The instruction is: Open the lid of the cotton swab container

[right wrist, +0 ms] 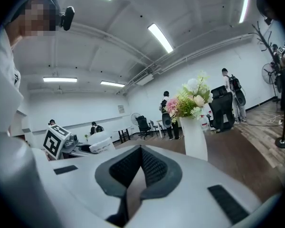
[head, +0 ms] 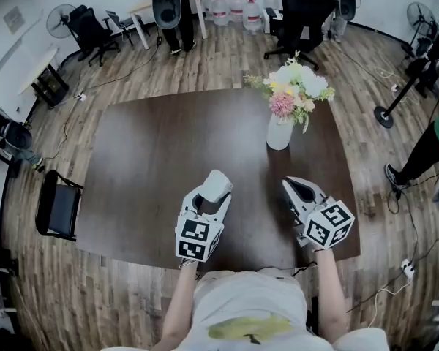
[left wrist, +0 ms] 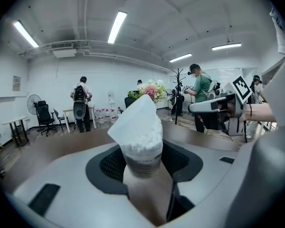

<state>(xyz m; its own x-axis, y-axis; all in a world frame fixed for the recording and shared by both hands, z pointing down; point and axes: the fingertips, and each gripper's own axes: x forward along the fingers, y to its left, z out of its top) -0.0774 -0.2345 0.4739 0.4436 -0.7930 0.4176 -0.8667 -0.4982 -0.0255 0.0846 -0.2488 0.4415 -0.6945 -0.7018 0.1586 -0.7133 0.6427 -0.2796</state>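
The left gripper's fingers (left wrist: 109, 164) stand wide, pressing from both sides on a small clear plastic cotton swab container (left wrist: 142, 152). The right gripper's fingers (right wrist: 154, 167) are shut against each other with nothing between them.

The left gripper (head: 208, 199) holds the container upright and off the table, probably so that the tub stays steady while the other hand works at the top. The right gripper (head: 298, 189) hovers beside it, a little apart, touching nothing. Its closed tips would suit flicking or nudging a thin edge.

The container's flat white lid (left wrist: 135, 118) tilts up and to one side above the rim. The white swab heads (left wrist: 145, 137) show bare under it, so the lid looks already lifted and the task about done. Whether the lid hangs on a hinge I cannot tell.

The room is a big white workspace with strip lights and a striped wood plank floor (head: 58, 284). Black office chairs (head: 300, 13), a standing fan (head: 60, 19) and a row of water bottles (head: 234, 7) line the far side. The dark brown table (head: 154, 159) fills the middle. On it, beyond the grippers, stands 1 white vase of pink, white and yellow flowers (head: 279, 131).
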